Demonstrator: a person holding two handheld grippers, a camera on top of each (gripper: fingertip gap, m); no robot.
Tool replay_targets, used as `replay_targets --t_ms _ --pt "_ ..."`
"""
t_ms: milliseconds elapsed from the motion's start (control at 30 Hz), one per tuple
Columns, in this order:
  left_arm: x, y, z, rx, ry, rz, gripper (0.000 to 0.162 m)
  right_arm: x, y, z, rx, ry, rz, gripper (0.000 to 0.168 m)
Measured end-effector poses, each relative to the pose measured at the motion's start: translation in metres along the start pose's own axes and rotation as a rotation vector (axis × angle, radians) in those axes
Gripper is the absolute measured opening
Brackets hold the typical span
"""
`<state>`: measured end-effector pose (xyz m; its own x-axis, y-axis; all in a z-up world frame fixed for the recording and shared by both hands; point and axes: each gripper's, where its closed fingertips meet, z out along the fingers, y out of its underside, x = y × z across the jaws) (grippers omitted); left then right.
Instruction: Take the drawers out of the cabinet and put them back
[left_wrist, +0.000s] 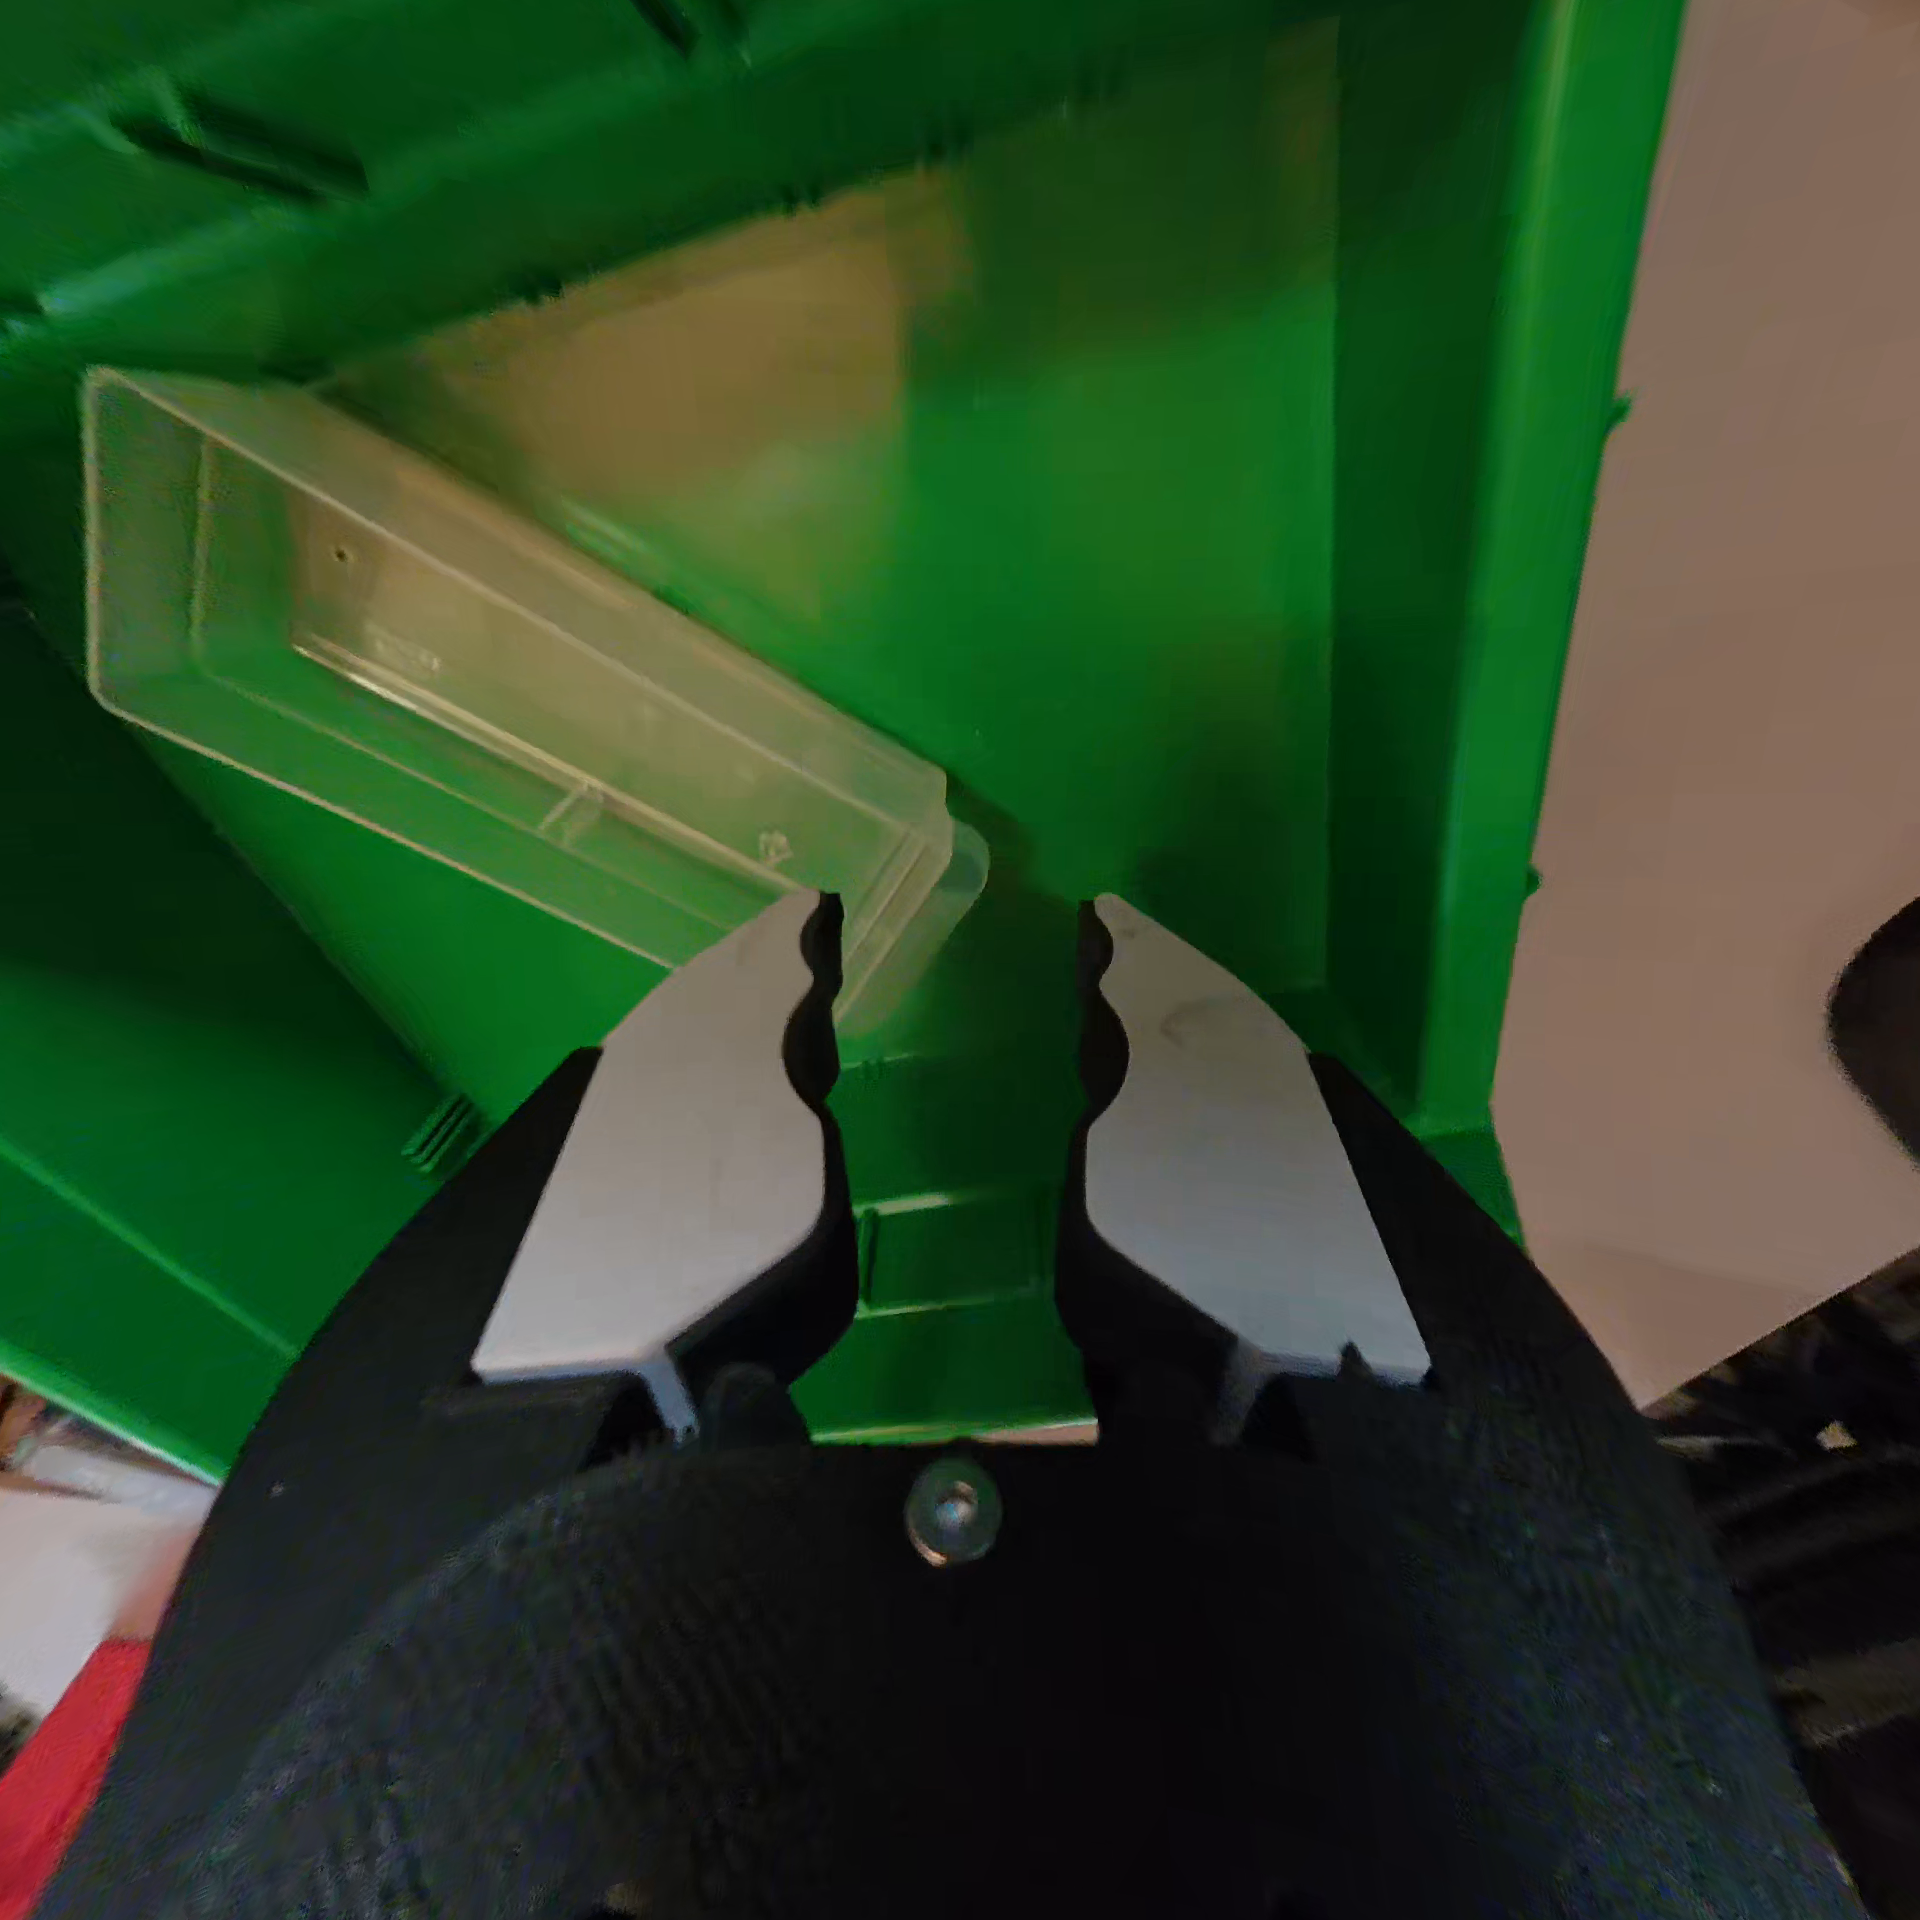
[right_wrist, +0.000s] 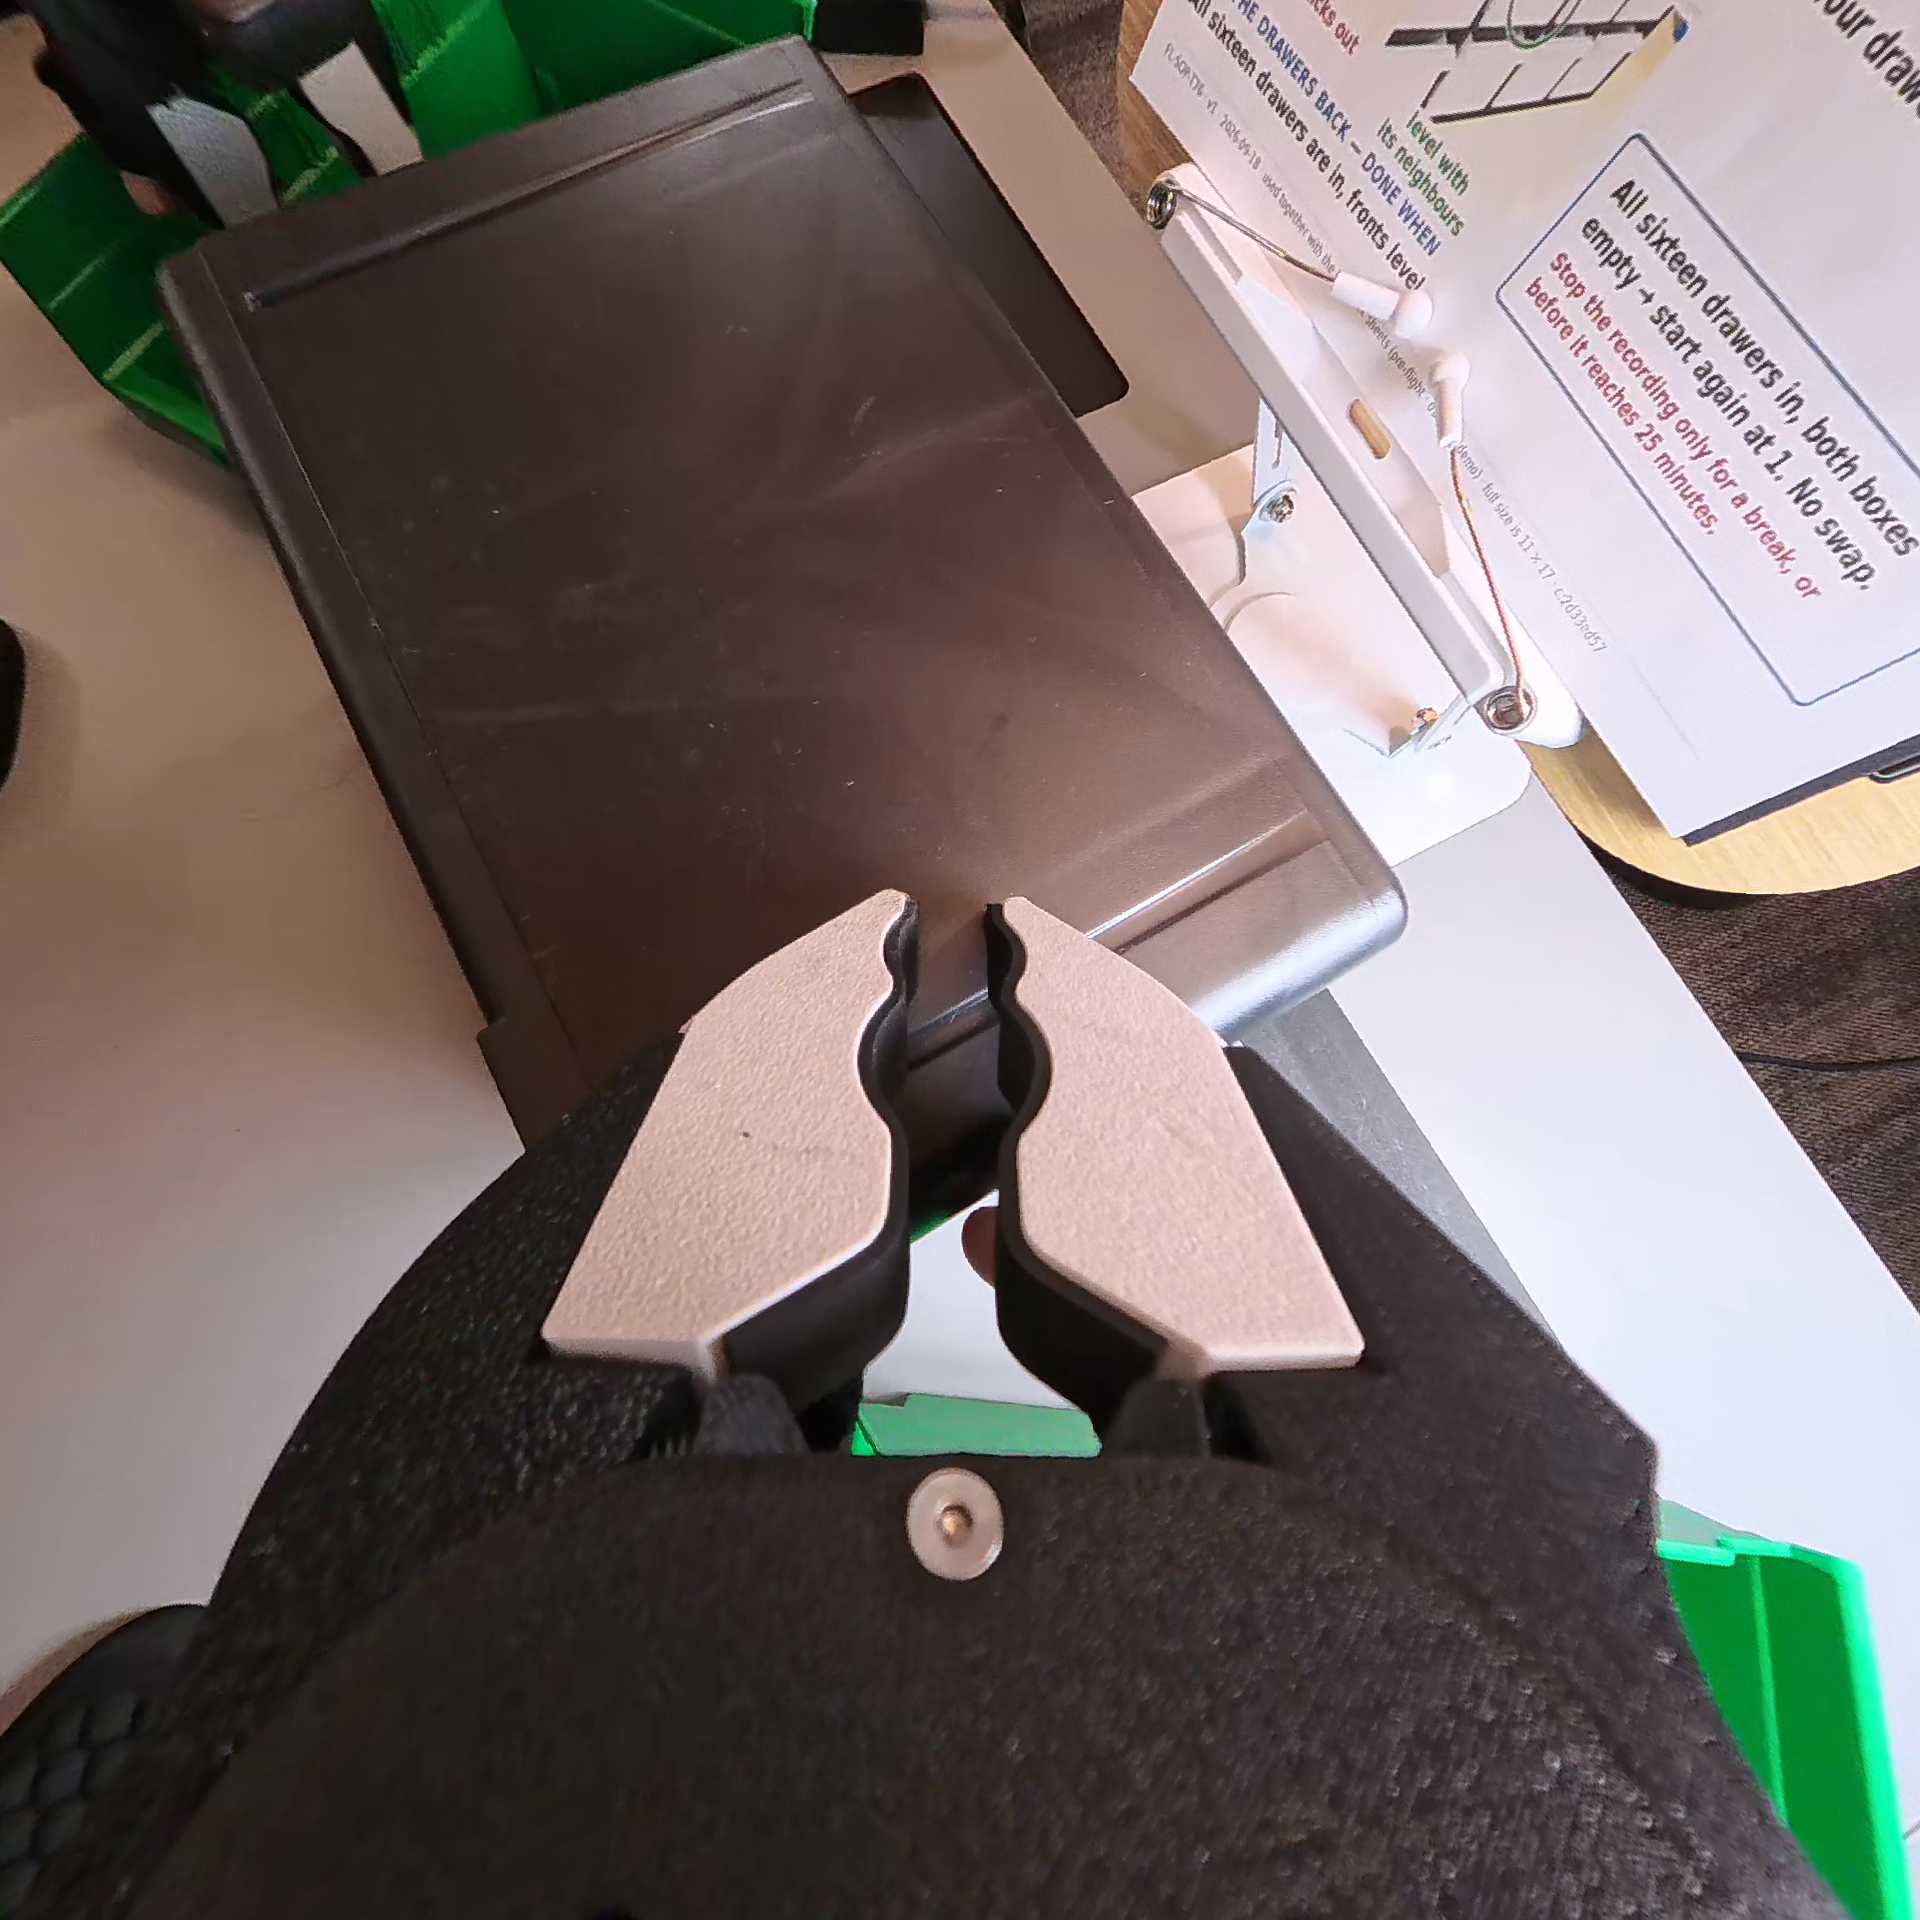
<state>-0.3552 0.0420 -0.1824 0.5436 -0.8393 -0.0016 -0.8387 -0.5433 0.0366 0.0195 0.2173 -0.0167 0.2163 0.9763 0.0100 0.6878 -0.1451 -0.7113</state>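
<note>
In the left wrist view, a clear plastic drawer (left_wrist: 436, 665) lies tilted inside a green bin (left_wrist: 1143, 623). My left gripper (left_wrist: 956, 904) is open over the bin. The drawer's near corner sits between the fingertips, close to the left finger (left_wrist: 727, 1039), and nothing is clamped. In the right wrist view, the dark grey cabinet (right_wrist: 675, 520) shows its flat top on the white table (right_wrist: 208, 987). My right gripper (right_wrist: 951, 914) hovers at the cabinet's near end. Its jaws are almost together with only a narrow slit, and nothing is seen between them. The left gripper (right_wrist: 187, 125) shows far off over the green bin (right_wrist: 83, 239).
A printed instruction sheet (right_wrist: 1662, 364) leans on a white stand (right_wrist: 1351, 468) to the right of the cabinet. A second green bin (right_wrist: 1766, 1621) sits at the near right below my right gripper. A round wooden table top (right_wrist: 1766, 842) lies beyond the white table's right edge.
</note>
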Motion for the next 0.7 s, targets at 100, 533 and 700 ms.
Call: replay_targets --t_ms 100,533,700 --pt "-0.004 0.014 0.013 -0.057 -0.06 0.045 0.044 0.0 0.0 0.0 0.003 -0.003 0.002 0.012" --pt "-0.002 0.014 -0.004 0.041 -0.234 0.062 0.019 0.0 0.0 0.0 -0.002 0.001 0.004 0.012" --pt "0.036 -0.004 -0.059 0.14 -0.251 0.082 0.019 0.0 0.0 0.0 -0.006 0.003 0.004 0.012"
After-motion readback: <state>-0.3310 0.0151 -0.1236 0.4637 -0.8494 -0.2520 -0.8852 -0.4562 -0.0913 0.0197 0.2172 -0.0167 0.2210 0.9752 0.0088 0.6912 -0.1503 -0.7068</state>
